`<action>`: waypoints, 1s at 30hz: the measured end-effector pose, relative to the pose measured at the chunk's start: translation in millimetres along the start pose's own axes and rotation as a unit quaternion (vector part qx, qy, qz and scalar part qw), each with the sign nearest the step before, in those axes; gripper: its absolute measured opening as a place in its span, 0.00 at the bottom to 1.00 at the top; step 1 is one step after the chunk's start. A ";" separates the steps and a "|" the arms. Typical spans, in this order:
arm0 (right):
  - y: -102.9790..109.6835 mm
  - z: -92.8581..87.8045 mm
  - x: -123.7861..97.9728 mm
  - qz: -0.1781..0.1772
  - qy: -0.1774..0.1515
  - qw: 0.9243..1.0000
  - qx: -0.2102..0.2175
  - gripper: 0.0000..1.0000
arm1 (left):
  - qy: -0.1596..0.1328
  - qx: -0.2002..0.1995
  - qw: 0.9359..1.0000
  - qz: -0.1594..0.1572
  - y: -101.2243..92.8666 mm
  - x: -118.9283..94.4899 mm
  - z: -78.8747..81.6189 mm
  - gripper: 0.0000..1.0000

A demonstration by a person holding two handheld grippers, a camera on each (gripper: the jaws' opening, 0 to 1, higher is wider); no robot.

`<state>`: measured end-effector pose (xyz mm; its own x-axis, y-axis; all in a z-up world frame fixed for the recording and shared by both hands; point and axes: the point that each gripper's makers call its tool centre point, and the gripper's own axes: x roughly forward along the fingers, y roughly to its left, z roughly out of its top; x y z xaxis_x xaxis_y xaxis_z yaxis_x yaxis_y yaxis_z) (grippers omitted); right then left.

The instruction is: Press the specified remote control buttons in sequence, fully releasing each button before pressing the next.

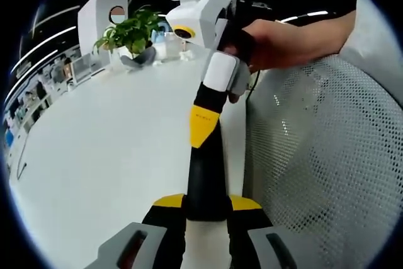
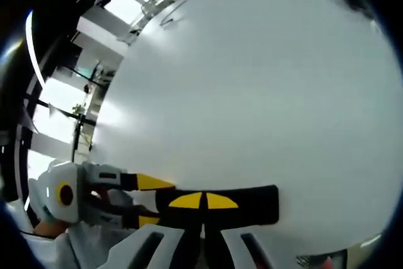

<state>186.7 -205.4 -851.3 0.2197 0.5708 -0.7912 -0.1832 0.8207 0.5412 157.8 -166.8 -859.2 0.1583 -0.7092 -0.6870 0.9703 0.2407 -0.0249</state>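
Observation:
A slim black remote control (image 1: 204, 177) runs up between my left gripper's (image 1: 206, 203) yellow-tipped jaws, which are shut on its near end. From the upper right, a hand (image 1: 277, 42) brings in my right gripper (image 1: 200, 135). Its jaws are together and its yellow tip touches the remote's top face. In the right gripper view the remote (image 2: 259, 205) lies crosswise above the white table. My right gripper (image 2: 204, 201) is shut, with its tips on the remote's middle. The left gripper (image 2: 151, 201) holds the remote's left end. I cannot make out the buttons.
A white table (image 1: 107, 143) spreads to the left and ahead. A potted green plant (image 1: 129, 33) and a white pillar (image 1: 101, 14) stand at its far end. A white mesh chair back (image 1: 327, 155) is close on the right.

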 end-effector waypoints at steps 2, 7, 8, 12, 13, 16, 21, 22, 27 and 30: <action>0.0 0.1 0.1 -0.001 -0.003 1.000 0.002 0.00 | 0.000 0.002 1.000 0.001 -0.5 -0.1 0.0 0.23; -0.8 0.8 1.3 0.000 0.000 1.000 0.008 0.00 | 0.001 0.004 1.000 0.001 -0.5 -0.3 -0.1 0.23; -0.8 1.0 1.3 0.000 -0.001 1.000 0.009 0.00 | 0.001 0.003 1.000 0.001 -0.6 -0.6 0.2 0.23; -0.1 0.8 0.9 0.004 -0.003 1.000 0.007 0.00 | 0.002 0.009 1.000 0.003 -0.9 -0.5 -0.2 0.24; -0.1 0.8 0.7 0.005 -0.003 1.000 0.007 0.00 | 0.002 0.009 1.000 0.003 -1.0 -0.5 -0.3 0.24; -0.3 1.2 -0.6 0.013 -0.001 1.000 0.025 0.00 | 0.002 0.008 1.000 0.004 -0.8 -0.5 -0.3 0.24; -2.5 3.4 -10.8 0.017 -0.009 0.999 0.045 0.00 | 0.002 0.008 1.000 0.005 -0.4 -0.5 0.0 0.24; -0.5 4.1 -12.6 0.025 -0.012 0.998 0.053 0.00 | 0.002 0.008 1.000 0.005 -0.4 -0.5 -0.1 0.24; -0.1 -0.6 -14.9 0.034 0.000 0.996 0.078 0.00 | 0.003 0.006 1.000 0.005 -0.1 -0.3 -0.2 0.24; 3.0 -1.7 -13.9 0.034 0.004 0.997 0.070 0.00 | 0.003 0.006 1.000 0.005 0.0 -0.1 -0.2 0.24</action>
<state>181.5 -210.9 -839.2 0.2039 0.6256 -0.7530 -0.0620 0.7759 0.6278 157.8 -166.6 -859.2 0.1678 -0.7024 -0.6917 0.9707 0.2403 -0.0085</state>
